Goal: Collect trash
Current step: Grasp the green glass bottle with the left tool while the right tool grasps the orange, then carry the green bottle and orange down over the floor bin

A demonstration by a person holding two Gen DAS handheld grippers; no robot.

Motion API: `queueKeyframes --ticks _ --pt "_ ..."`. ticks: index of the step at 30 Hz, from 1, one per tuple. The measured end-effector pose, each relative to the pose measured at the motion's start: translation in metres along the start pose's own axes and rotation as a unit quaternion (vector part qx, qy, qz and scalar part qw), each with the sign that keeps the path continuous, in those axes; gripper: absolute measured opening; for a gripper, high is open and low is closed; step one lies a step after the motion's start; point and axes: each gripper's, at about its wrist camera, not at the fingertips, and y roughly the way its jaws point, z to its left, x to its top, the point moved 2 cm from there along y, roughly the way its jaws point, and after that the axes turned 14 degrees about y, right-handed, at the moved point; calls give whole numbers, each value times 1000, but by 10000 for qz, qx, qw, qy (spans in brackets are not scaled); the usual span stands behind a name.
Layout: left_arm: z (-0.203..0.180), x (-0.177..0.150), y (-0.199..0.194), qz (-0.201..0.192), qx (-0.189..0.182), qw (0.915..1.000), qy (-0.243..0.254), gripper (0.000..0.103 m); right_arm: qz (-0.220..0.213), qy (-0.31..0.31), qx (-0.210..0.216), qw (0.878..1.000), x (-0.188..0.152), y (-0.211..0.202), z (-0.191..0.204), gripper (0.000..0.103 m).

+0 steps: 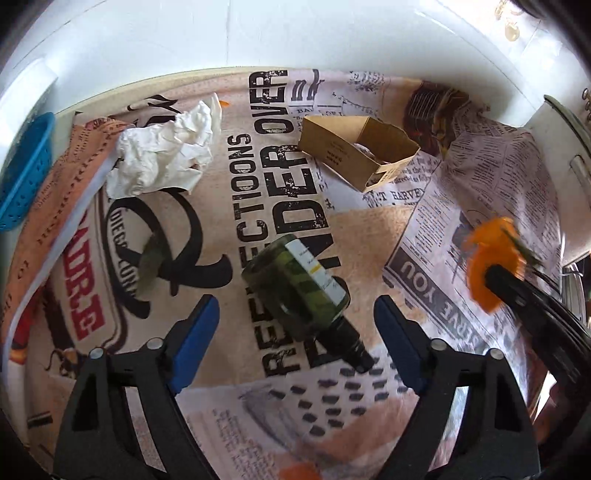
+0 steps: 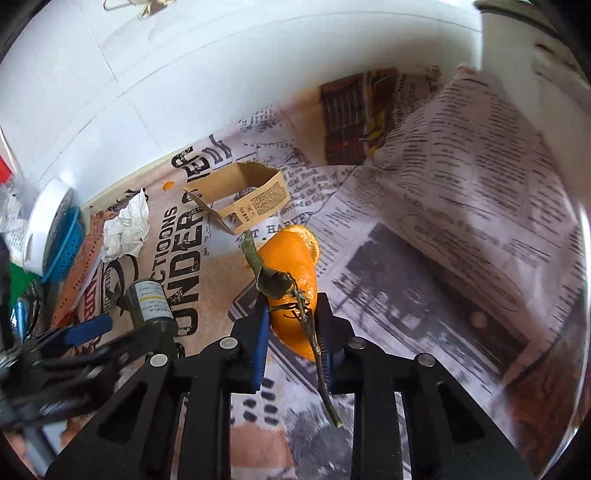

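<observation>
A dark green glass bottle [image 1: 299,291] with a white label lies on its side on the printed tablecloth [image 1: 362,236], its black cap toward me. My left gripper [image 1: 297,314] is open, with a blue pad on either side of the bottle's neck end, apart from it. My right gripper [image 2: 291,321] is shut on an orange peel [image 2: 295,266] with a green stem and leaf, held above the cloth. The peel [image 1: 491,254] also shows at the right of the left wrist view. The bottle [image 2: 149,306] shows at the left of the right wrist view.
A crumpled white tissue [image 1: 162,151] lies at the back left. An open brown cardboard box [image 1: 358,151] lies at the back middle. A blue basket [image 1: 26,170] stands at the far left. A folded newspaper [image 1: 495,192] lies at the right. A white wall [image 1: 258,33] is behind.
</observation>
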Motion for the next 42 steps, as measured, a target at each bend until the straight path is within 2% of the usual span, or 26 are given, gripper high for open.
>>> queueKeyframes --ticks 5,8,10,13,18,23,31,37,42 --pt "-6 6 17 39 48 9999 -92 66 -88 55 -29 9999 -2 -21 -17 21" --pt "-12 9 19 12 127 9999 26 45 -58 87 8 9999 -5 -29 -22 21" --pt "-16 8 17 -16 164 9998 85 41 -51 45 80 9999 -8 -36 -25 21" --pt "-25 4 4 -191 282 9992 197 41 -82 -48 132 9999 -11 -46 -28 21" --pt "-44 -7 -40 -571 449 9968 321 41 -161 -165 334 9992 -13 -71 -36 21" --pt "-63 -19 -96 -1044 632 9923 200 41 -363 -426 633 9964 -12 -108 -43 21" --pt "-95 -56 -201 -1786 867 9801 -86 41 -670 -891 1131 9873 -19 -171 -44 21" --pt "-102 -92 -258 -2073 969 9731 -253 41 -860 -1004 1458 9804 -39 -215 -31 21" --pt "-100 -130 -279 -2103 1014 9722 -189 41 -941 -1026 1522 9785 -69 -242 -22 21"
